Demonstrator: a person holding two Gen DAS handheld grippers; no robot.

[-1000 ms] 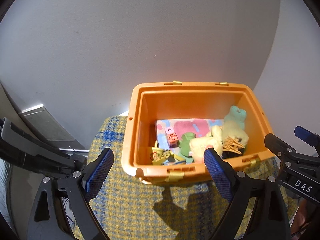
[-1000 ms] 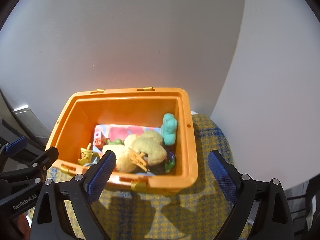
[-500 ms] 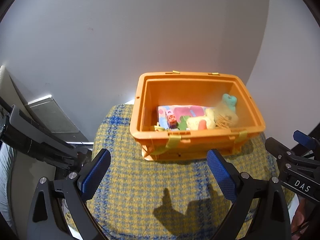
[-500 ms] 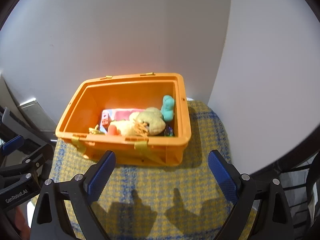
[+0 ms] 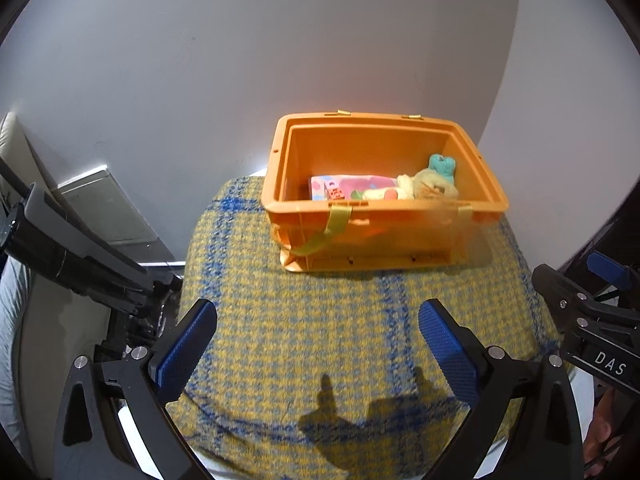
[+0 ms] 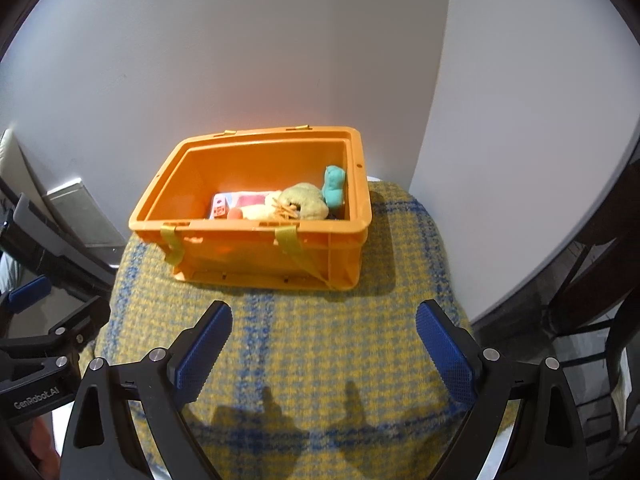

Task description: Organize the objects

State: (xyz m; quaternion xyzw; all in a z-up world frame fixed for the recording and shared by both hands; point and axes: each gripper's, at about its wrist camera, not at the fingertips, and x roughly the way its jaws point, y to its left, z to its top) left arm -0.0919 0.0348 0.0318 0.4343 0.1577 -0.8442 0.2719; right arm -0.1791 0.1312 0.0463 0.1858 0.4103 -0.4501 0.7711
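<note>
Nearest, the left gripper [image 5: 316, 340] and the right gripper [image 6: 322, 338] are both hanging wide open over the yellow and blue checked woven cloth [image 6: 304, 344], holding nothing. Past them, straight ahead and well apart from both, the open orange plastic box [image 6: 256, 248] is sitting at the cloth's far end by the white wall [image 6: 240, 60], its long side running left to right. Soft toys, like the teal plush toy [image 6: 334, 186], are lying inside. Neither gripper looks nearer
</note>
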